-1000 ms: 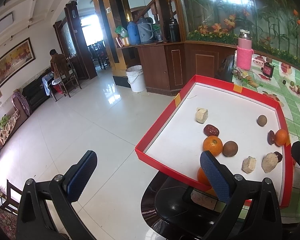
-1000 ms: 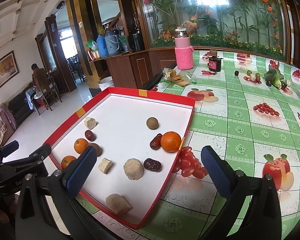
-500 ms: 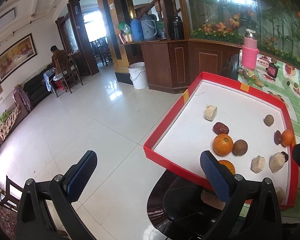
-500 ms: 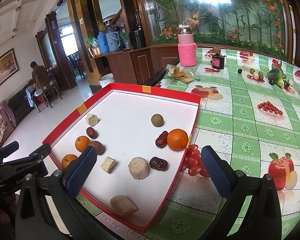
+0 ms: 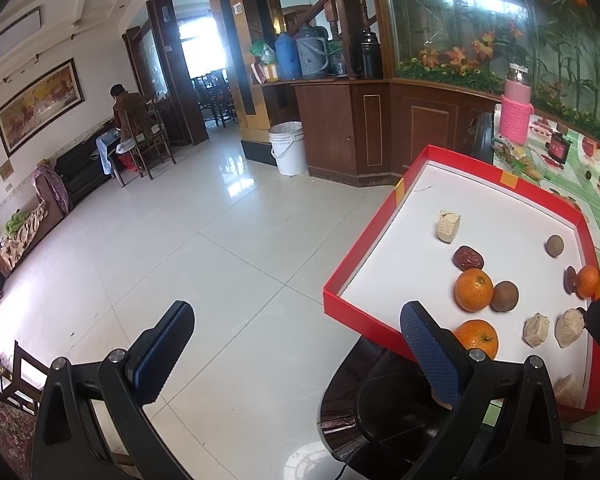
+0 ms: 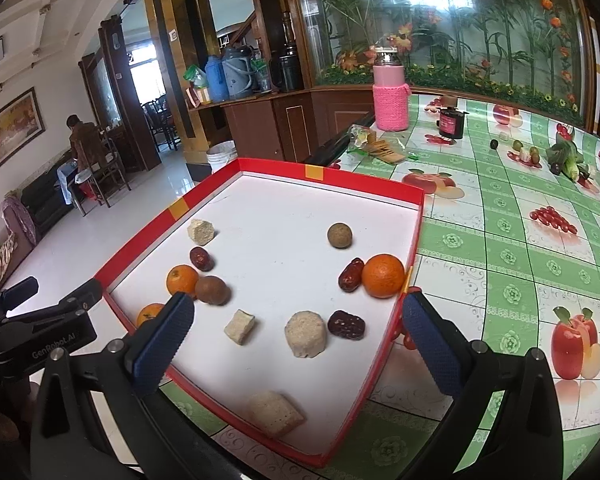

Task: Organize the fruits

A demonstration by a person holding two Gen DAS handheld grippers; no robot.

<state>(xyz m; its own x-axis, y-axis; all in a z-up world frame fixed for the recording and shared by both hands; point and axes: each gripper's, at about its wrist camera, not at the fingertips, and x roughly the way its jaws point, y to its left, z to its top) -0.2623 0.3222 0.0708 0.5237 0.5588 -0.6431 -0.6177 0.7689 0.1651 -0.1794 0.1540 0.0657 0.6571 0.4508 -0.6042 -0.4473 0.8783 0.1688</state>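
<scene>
A red tray (image 6: 414,216) with a white floor sits on the corner of the green table (image 6: 520,248), and part of it sticks out over the shiny floor. The fruit and snacks lie all mixed up inside the tray. One orange (image 6: 383,275) sits by the right wall and touches a red date (image 6: 351,274). A second orange (image 6: 182,279) touches a brown round fruit (image 6: 211,289) near the left wall, and a third orange (image 6: 150,313) peeks out behind a blue finger pad. Another brown ball (image 6: 339,235) sits alone farther back. Pale crumbly chunks (image 6: 305,333) are spread between them, so like things are not together. That could mean the sorting is yet to come, or that the things are meant to stay in this tray; I cannot tell which. The right gripper (image 6: 294,342) hangs over the near edge of the tray with its fingers wide apart and nothing in them, maybe so it can drop around a piece. The left gripper (image 5: 296,350) is off to the side, mostly over the floor, also spread wide and holding nothing. I think it waits there to keep out of the way. A pink bottle (image 6: 390,94) stands far back on the table, well apart from the tray
</scene>
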